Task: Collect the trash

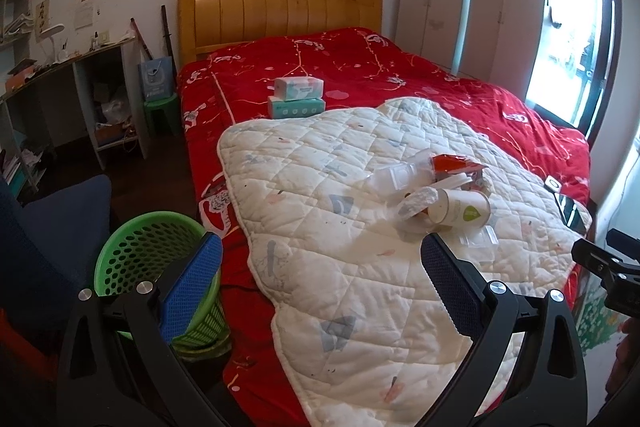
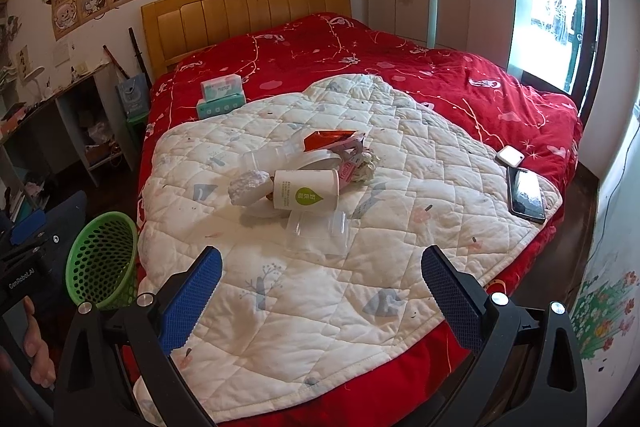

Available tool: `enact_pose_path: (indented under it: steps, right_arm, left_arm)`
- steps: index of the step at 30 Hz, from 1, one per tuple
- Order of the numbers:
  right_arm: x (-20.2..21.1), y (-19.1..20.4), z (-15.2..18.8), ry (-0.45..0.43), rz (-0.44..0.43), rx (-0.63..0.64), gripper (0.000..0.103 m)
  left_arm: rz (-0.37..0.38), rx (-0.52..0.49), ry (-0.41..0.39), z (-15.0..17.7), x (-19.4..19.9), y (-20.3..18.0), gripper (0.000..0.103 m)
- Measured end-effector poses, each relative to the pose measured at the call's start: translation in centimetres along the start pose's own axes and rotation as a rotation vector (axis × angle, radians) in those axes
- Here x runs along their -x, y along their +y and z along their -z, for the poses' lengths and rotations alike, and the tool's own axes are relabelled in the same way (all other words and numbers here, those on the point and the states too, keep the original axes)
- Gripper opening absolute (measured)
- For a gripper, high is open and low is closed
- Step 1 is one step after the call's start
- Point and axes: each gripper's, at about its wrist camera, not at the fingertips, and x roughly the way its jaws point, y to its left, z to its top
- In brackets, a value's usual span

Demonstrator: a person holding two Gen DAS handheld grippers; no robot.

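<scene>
A heap of trash lies on a white quilt (image 2: 320, 291) on the bed: a paper cup (image 2: 306, 189) (image 1: 460, 209) on its side, a crumpled wrapper (image 2: 250, 185) (image 1: 416, 201), a red packet (image 2: 326, 139) (image 1: 454, 163) and clear plastic containers (image 2: 318, 227) (image 1: 390, 179). A green mesh basket (image 1: 148, 259) (image 2: 102, 259) stands on the floor at the bed's left side. My left gripper (image 1: 320, 281) is open, hovering over the quilt's near edge beside the basket. My right gripper (image 2: 320, 285) is open too, short of the heap.
Two tissue packs (image 2: 220, 95) are stacked on the red bedspread (image 2: 460, 87) further back. A phone (image 2: 526, 195) and a small white device (image 2: 510, 155) lie at the quilt's right edge. A desk (image 1: 68, 95) with shelves stands left, wardrobes (image 1: 472, 15) back right, and a blue chair (image 1: 60, 227) near the basket.
</scene>
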Motion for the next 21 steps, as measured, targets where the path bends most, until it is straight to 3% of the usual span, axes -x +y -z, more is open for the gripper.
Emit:
enact_pose_path:
  steps: [21]
  right_arm:
    - [-0.99,0.08,0.39,0.023,-0.007,0.004,0.097]
  left_arm:
    - [-0.022,0.015,0.037,0.79,-0.62,0.46,0.098]
